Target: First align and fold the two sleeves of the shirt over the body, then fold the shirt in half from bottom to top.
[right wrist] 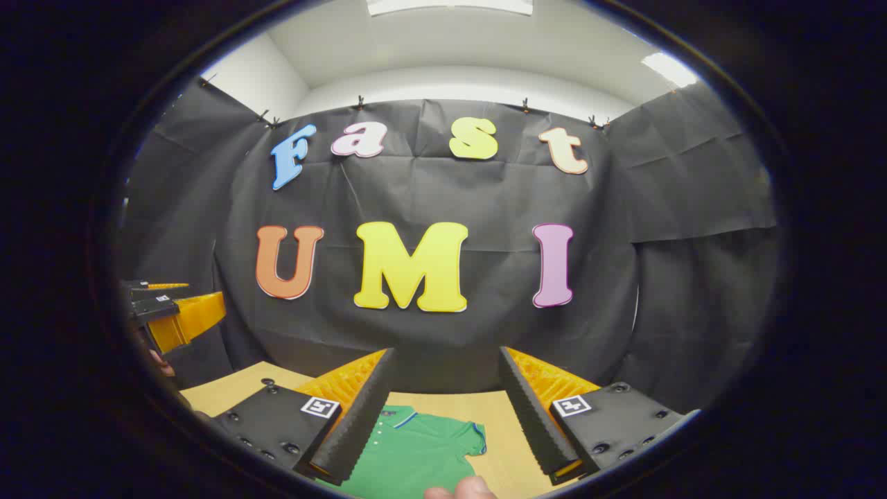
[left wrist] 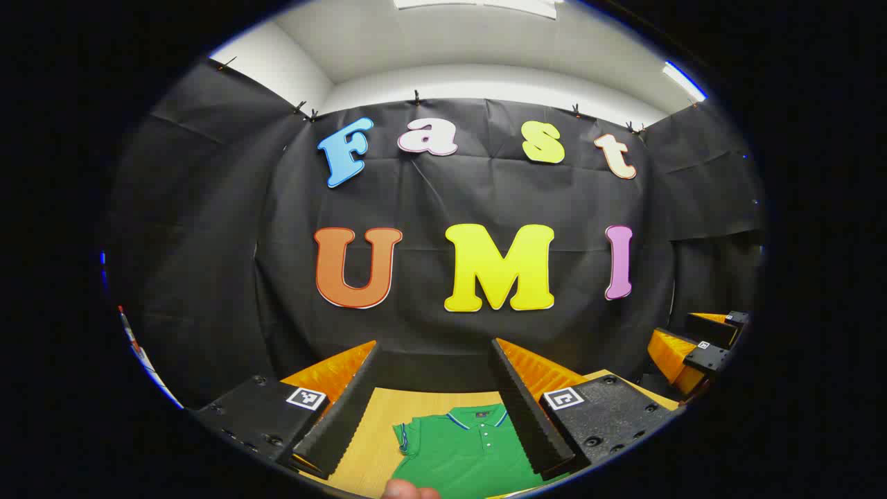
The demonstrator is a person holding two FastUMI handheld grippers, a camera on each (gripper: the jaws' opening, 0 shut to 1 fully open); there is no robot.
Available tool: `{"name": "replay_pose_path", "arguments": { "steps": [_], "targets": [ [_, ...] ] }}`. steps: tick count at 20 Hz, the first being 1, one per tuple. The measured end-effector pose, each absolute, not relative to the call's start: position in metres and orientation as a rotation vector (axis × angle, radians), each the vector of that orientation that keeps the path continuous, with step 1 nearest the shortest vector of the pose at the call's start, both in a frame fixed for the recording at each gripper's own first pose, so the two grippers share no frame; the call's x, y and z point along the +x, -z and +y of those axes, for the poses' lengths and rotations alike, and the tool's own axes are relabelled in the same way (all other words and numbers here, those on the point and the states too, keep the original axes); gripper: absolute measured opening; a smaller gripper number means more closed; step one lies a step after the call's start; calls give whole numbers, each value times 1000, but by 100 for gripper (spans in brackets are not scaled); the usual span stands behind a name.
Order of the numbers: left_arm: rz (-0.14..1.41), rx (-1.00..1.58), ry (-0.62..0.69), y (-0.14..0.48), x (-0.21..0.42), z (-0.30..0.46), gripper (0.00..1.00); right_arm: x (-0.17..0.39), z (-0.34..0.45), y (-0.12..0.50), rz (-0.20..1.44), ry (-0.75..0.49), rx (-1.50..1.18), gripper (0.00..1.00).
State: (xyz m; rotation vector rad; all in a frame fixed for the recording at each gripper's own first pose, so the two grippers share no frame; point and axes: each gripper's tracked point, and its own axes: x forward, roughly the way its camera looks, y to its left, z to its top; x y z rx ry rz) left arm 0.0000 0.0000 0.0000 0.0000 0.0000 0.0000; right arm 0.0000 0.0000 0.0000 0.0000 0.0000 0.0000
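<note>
Green polo shirt [left wrist: 466,450] lying flat on the light wooden table [left wrist: 371,443], collar end pointing toward the black cloth backdrop [left wrist: 429,201], blue-and-white trim along the collar and a small button placket down the middle. In the left gripper view, sitting at about 6 o'clock, framed between the two fingers of the left gripper [left wrist: 435,405], with one short sleeve spread out toward 7 o'clock. Left gripper released, jaws spread wide, nothing between them, hovering above the cloth rather than touching it. A fingertip [left wrist: 410,491] poking in at the very bottom edge, 6 o'clock. Over at 3 o'clock in the same view, the other gripper held up in the air, well apart from the shirt. Same story in the right gripper view: right gripper [right wrist: 445,409] wide apart and gripping nothing, shirt [right wrist: 416,450] showing between the fingers at 6 o'clock, sleeve with its blue cuff edge reaching toward 5 o'clock, bare table [right wrist: 506,423] just beside it. Another bit of a finger [right wrist: 463,489] at the bottom rim. Left gripper visible off at 9 o'clock there, raised, near the table's far corner.
</note>
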Motion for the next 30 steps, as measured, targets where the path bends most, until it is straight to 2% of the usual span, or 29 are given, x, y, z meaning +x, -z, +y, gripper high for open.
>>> {"name": "replay_pose_path", "arguments": {
  "steps": [30],
  "targets": [
    [60,-26,74,28,29,-27,98,28,-22,13,47,46,-36,94]
  ]
}}
